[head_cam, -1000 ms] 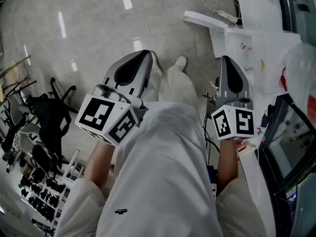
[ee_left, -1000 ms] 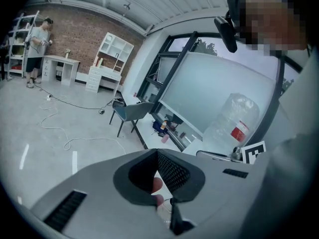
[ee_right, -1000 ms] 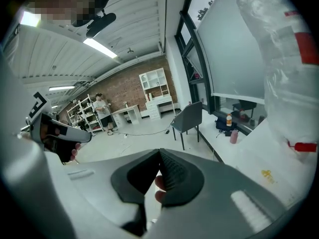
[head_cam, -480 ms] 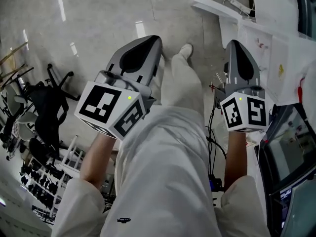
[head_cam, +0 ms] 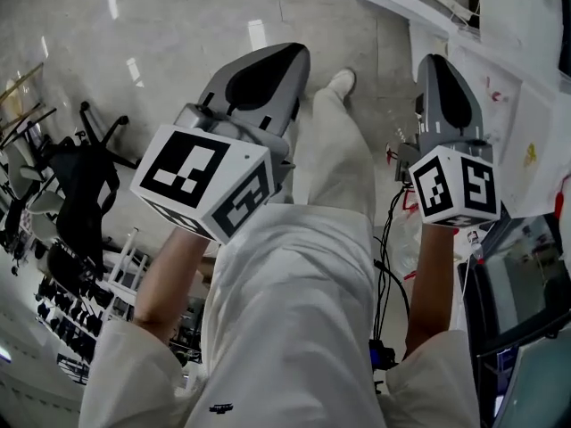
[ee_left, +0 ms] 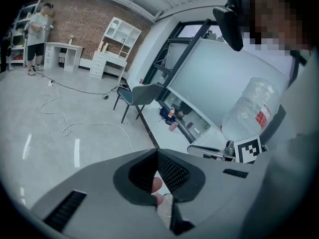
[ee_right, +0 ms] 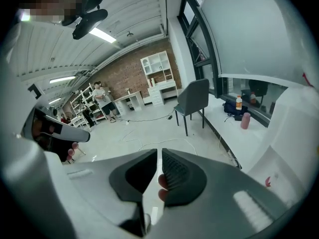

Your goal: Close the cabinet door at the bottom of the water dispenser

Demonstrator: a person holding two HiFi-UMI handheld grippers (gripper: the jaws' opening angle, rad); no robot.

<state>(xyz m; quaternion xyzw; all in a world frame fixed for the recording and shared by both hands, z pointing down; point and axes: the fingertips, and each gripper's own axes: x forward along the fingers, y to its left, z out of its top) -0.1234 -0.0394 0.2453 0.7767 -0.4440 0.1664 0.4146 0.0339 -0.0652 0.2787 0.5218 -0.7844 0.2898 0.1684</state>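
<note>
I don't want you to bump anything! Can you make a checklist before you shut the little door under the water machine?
1. Empty left gripper: ok, jaws together, nothing between.
2. Empty right gripper: ok, jaws have just been opening to a slit, nothing between.
3. Door in view: cannot tell; a white panel juts out at the head view's top right, probably it.
4. Touching that panel: not ok, neither gripper does.
5. Way ahead: not ok, black cables trail there.

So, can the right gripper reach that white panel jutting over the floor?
Probably yes: the right gripper, its empty jaws just opening a little, points toward the white panel, and only bare floor lies between.
</note>
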